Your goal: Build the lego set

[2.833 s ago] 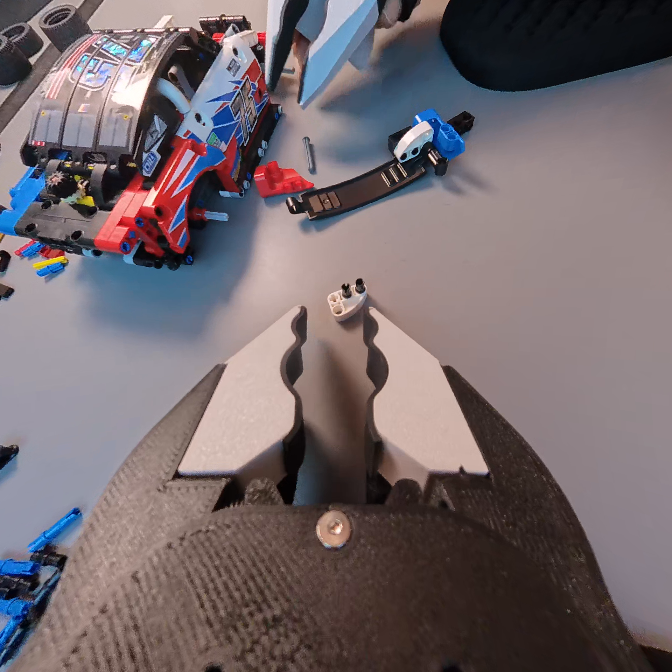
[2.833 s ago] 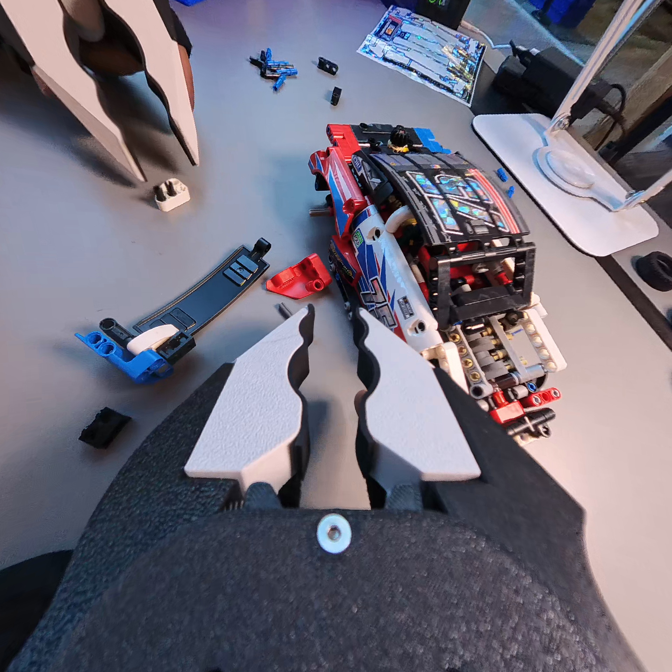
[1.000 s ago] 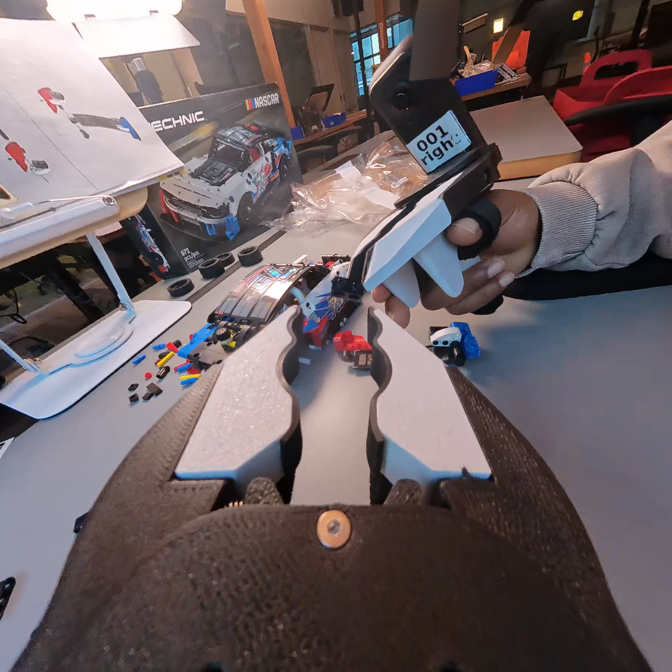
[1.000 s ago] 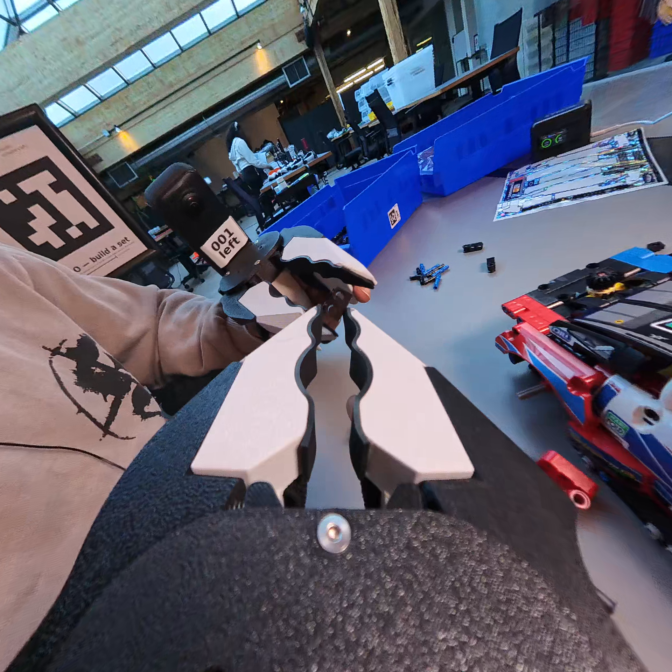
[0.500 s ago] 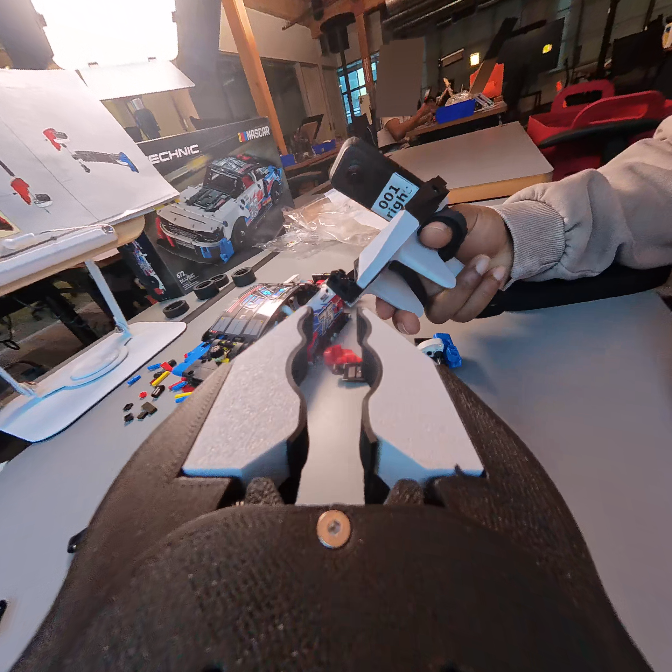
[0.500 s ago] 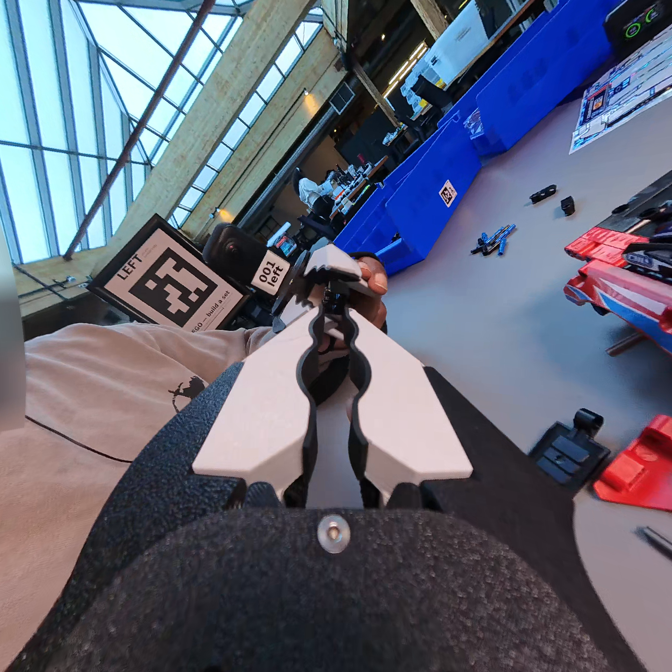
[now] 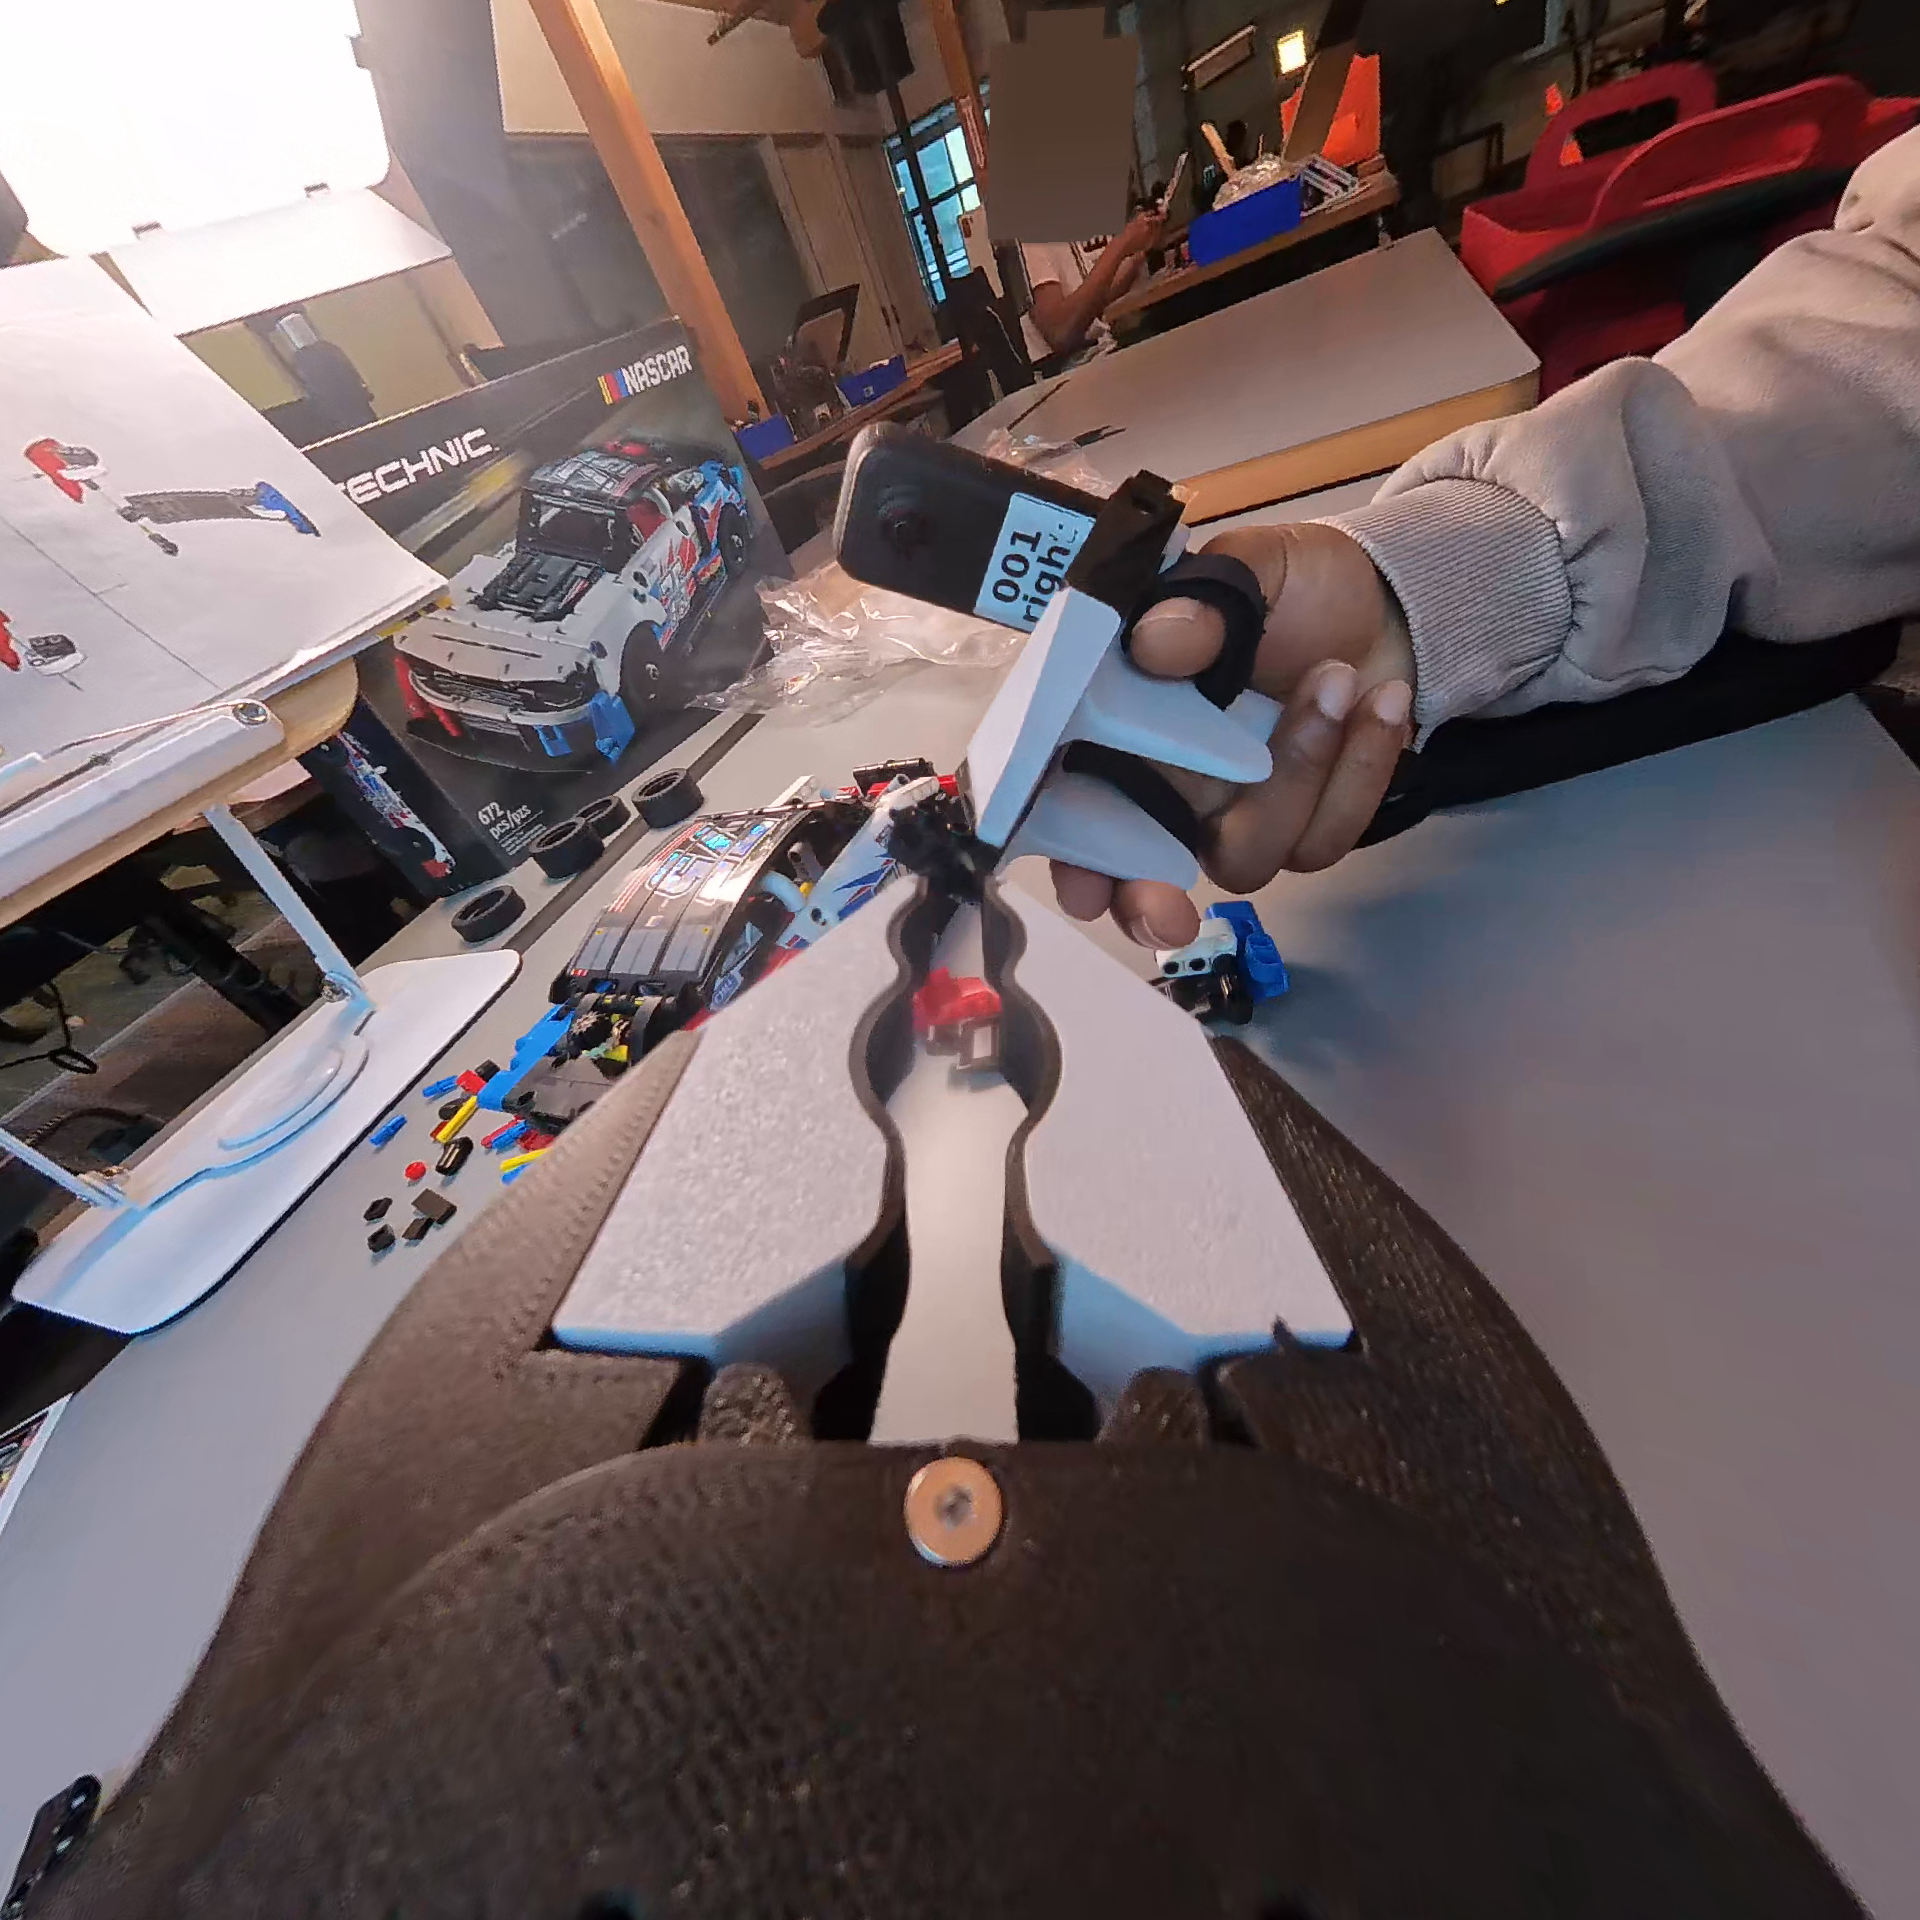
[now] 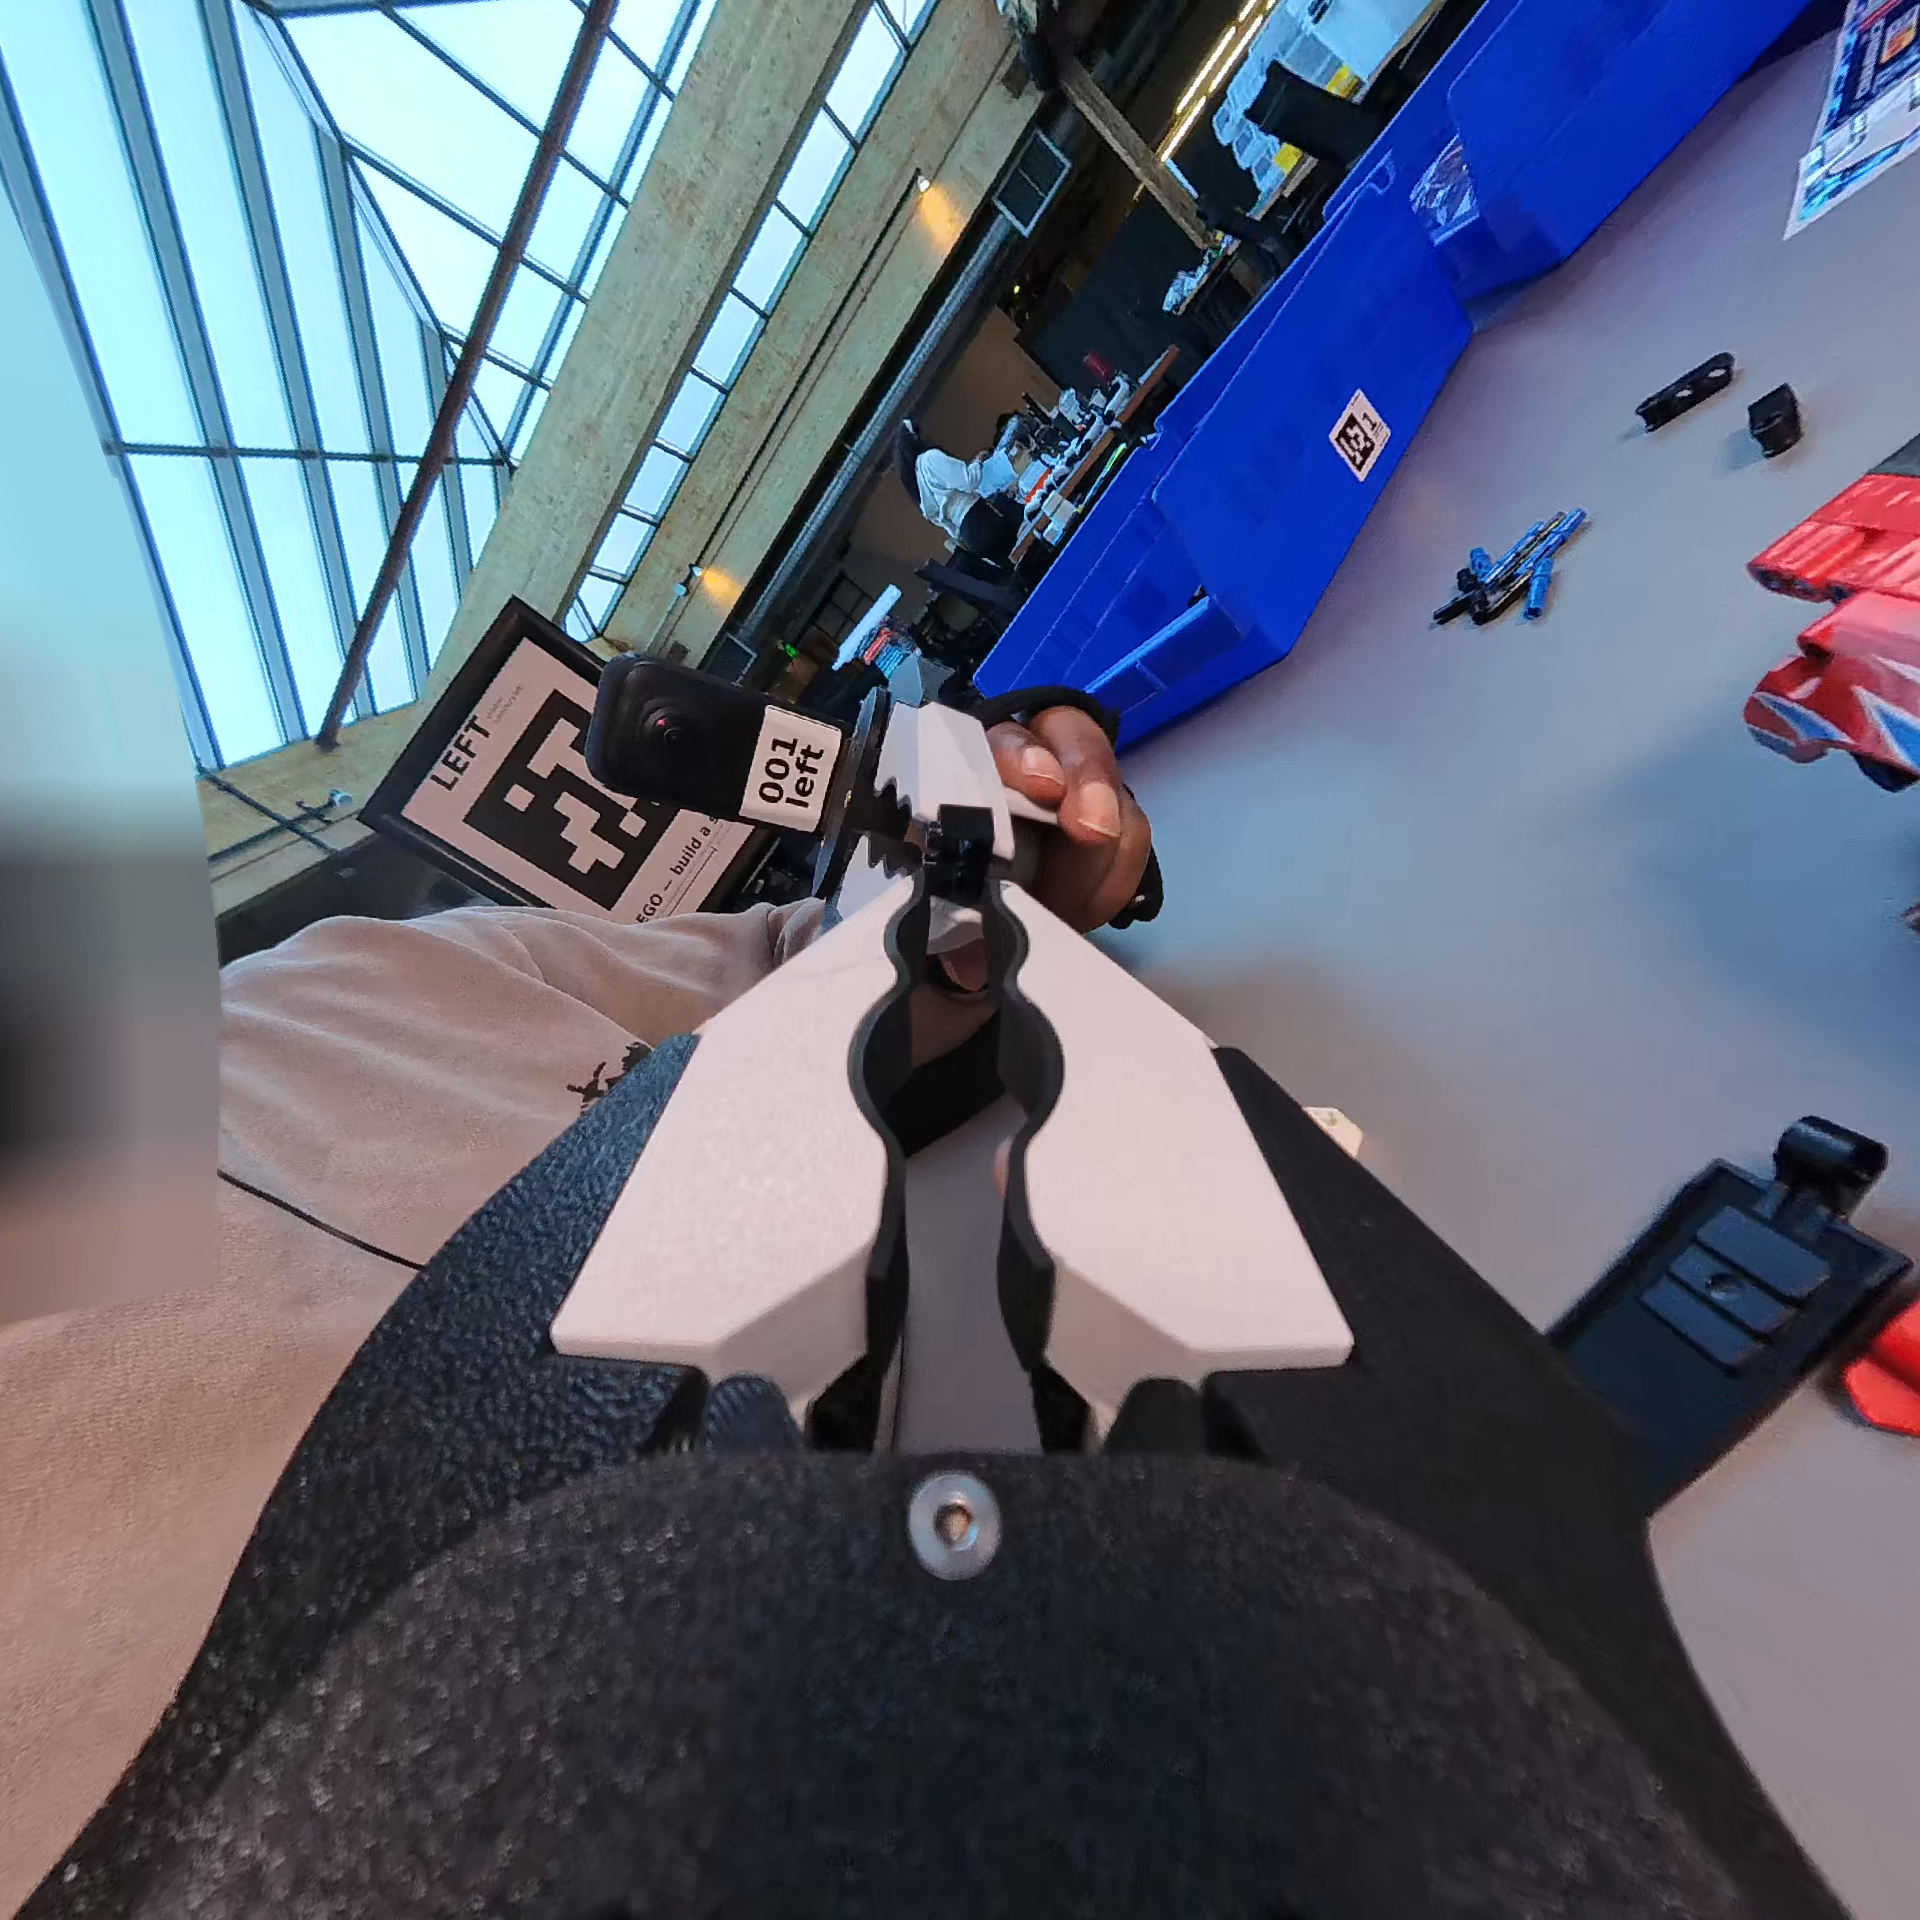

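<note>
From the left wrist view, the left gripper [image 7: 951, 899] had its fingers drawn close, their tips meeting a small black piece [image 7: 940, 847] in mid-air at 12 o'clock; whether they gripped it or only touched it could not be told. The right gripper [image 7: 982, 831], held in a hand [image 7: 1278, 727], came in from 1 o'clock to the same piece. Below it, the part-built lego car [image 7: 717, 914] lay on the grey table [image 7: 1558, 1143] at 11 o'clock, with a red piece [image 7: 951, 1003] just beside it. A blue and white sub-assembly [image 7: 1226, 951] lay at 1 o'clock. Loose small parts [image 7: 457, 1122] and a white stand base [image 7: 260, 1091] crowded the 9 o'clock edge, while the table from 2 to 4 o'clock lay bare. From the right wrist view, the right gripper [image 8: 954, 899] was clenched on the small black piece [image 8: 961, 847] at its tips. The left gripper [image 8: 940, 790], in the other hand [image 8: 1081, 831], faced it tip to tip at 12 o'clock. Open table [image 8: 1403, 935] ran toward 2 o'clock, bounded by blue bins [image 8: 1299, 436]. The car's red body [image 8: 1849, 644] sat at the 3 o'clock edge, and a black curved panel [image 8: 1745, 1268] lay at 4 o'clock.
</note>
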A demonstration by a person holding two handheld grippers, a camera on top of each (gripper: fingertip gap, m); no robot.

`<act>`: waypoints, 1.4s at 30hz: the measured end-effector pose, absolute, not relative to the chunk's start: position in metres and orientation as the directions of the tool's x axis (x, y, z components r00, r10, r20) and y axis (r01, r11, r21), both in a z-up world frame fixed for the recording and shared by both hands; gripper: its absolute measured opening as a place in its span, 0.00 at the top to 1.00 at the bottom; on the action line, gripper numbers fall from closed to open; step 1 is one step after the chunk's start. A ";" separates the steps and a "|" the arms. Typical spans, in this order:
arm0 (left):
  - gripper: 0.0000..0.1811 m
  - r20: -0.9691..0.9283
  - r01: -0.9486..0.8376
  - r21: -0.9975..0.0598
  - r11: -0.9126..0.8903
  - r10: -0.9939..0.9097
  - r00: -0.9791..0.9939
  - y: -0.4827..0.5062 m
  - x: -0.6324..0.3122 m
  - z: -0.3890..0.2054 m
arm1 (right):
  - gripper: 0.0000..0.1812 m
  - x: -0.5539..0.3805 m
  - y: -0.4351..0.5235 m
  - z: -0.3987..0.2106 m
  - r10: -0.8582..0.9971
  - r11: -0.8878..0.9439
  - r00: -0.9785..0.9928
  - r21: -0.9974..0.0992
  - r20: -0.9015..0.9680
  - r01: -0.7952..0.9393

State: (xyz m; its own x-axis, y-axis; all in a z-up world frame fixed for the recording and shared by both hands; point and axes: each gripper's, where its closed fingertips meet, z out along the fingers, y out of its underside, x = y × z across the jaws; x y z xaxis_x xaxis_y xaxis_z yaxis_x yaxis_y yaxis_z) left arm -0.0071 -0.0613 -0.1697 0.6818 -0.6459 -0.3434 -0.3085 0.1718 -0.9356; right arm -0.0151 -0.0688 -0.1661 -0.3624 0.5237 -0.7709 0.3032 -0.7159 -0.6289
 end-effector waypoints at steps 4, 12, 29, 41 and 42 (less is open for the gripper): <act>0.98 -0.344 -0.305 -0.936 0.176 -0.641 0.686 -0.061 -0.011 -0.169 | 0.97 -0.014 -0.064 -0.168 0.528 -0.719 -0.350 -0.627 -0.774 0.300; 0.77 -0.376 -0.395 -0.907 0.145 -0.700 0.607 -0.066 -0.016 -0.187 | 0.96 -0.013 -0.071 -0.195 0.711 -0.529 -0.261 -0.741 -0.653 0.414; 0.90 -0.459 -0.519 -0.844 0.137 -0.686 0.565 -0.064 -0.010 -0.205 | 0.92 -0.012 -0.075 -0.209 0.865 -0.304 -0.235 -0.835 -0.444 0.459; 0.92 -0.196 -0.227 -0.974 0.016 -0.566 0.801 -0.040 -0.071 -0.170 | 0.83 -0.016 -0.068 -0.260 0.955 0.269 -0.295 -0.561 0.046 0.783; 0.92 -0.191 -0.220 -0.975 0.016 -0.564 0.804 -0.040 -0.073 -0.169 | 0.83 -0.018 -0.069 -0.262 0.952 0.279 -0.304 -0.541 0.044 0.794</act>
